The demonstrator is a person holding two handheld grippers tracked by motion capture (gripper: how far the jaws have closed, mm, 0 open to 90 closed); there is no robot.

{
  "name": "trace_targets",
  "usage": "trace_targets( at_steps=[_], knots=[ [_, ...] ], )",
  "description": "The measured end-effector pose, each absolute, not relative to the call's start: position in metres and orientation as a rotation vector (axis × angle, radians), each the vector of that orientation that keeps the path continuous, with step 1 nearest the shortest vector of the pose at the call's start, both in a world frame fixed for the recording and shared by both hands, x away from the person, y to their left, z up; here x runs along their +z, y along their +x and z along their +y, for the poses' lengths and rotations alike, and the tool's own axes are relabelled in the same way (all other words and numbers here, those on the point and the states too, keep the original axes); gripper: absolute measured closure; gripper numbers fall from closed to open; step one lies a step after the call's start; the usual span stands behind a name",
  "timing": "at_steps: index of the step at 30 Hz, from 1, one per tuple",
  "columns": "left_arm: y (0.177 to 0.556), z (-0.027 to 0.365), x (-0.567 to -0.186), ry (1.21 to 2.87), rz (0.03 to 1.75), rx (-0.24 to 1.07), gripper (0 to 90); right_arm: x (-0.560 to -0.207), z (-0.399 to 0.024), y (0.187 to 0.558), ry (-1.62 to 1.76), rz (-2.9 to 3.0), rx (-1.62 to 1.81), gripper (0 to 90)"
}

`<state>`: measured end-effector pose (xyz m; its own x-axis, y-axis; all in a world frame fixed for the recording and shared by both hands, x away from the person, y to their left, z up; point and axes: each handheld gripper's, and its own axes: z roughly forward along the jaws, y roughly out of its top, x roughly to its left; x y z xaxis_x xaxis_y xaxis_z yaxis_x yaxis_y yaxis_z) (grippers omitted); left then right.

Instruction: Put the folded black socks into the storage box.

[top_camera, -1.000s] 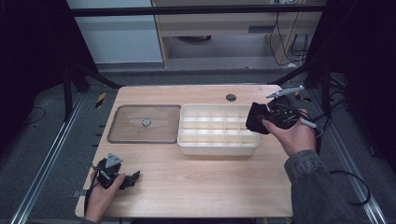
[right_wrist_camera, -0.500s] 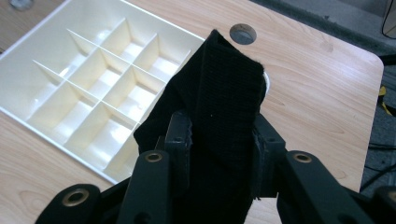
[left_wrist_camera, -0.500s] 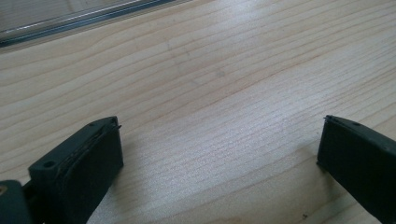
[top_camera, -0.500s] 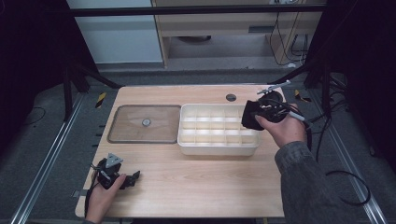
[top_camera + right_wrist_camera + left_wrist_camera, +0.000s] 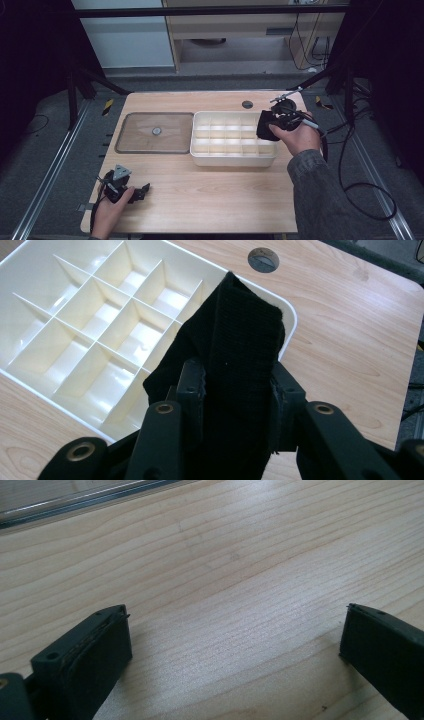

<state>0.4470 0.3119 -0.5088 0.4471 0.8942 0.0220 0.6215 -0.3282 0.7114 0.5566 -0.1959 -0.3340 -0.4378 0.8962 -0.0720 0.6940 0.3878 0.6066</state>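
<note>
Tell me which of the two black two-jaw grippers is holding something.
The right gripper: its jaws are shut on a folded black cloth above the white divided plastic tray. The left gripper has open, empty jaws over the wooden table.

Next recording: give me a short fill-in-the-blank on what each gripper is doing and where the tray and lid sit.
1. The right gripper is shut on a folded piece of cloth whose colour is ____.
2. That cloth hangs over the right end of the white ____ tray.
3. The left gripper has nothing between its jaws; they stand ____ above the wooden table.
4. The clear lid lies flat on the table to the tray's ____.

Missing words: black; divided; open; left
</note>
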Motion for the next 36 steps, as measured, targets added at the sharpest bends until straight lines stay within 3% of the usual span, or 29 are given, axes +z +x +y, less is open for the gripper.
trace_targets(
  at_steps=[36],
  knots=[
    [0.445, 0.312, -0.509, 2.071, 1.262, 0.549, 0.0, -0.383, -0.197, 0.557, 1.412, 2.337, 0.582, 66.1]
  ],
)
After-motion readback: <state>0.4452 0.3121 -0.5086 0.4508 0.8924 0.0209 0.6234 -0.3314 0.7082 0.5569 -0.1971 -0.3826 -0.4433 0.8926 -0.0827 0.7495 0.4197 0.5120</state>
